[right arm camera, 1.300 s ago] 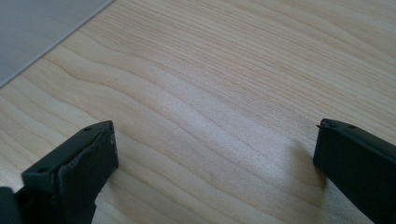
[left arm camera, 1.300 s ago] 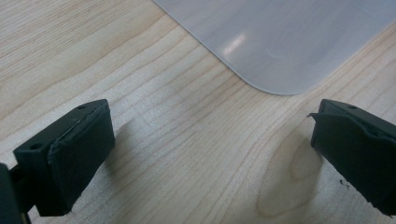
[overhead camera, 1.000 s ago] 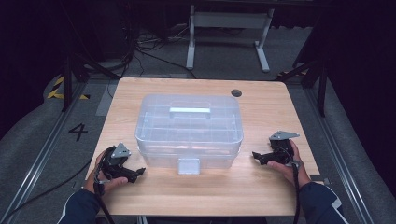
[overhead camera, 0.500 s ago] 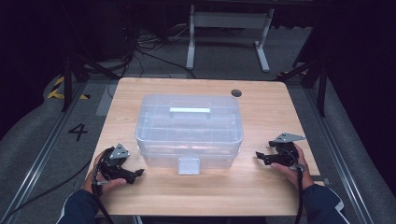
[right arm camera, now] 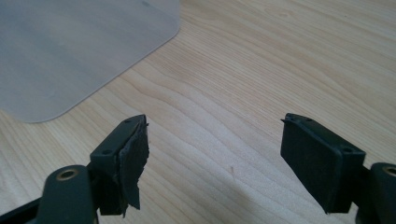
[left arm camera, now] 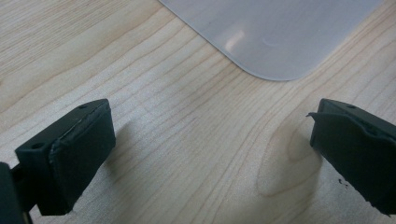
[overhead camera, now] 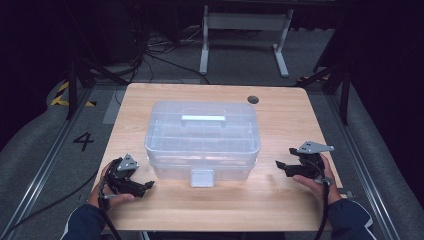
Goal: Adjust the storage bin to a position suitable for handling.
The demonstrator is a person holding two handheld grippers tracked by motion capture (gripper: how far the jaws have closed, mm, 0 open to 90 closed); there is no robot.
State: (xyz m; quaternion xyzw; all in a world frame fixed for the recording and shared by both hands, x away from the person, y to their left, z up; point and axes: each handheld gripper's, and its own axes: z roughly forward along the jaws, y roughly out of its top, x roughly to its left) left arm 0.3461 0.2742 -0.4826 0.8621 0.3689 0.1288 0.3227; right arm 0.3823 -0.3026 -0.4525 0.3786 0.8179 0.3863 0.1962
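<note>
Your left gripper point(overhead camera: 134, 186) and right gripper point(overhead camera: 291, 169) rest low on the table point(overhead camera: 280, 115), jaws spread wide and holding nothing, probably staged to close in from both sides. The clear lidded box point(overhead camera: 202, 137) sits mid-table between them, latch tab point(overhead camera: 202, 177) facing you. Bare wood flanks each box corner, leaving approach room.

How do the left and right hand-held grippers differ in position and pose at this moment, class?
The left hand-held gripper sits at the clear plastic box's near-left corner; the right hand-held gripper sits by its right end, farther up the table. The left's grey plate looks smaller and tilted; the right's is broader and flatter. Both are open, empty and point inward.
</note>
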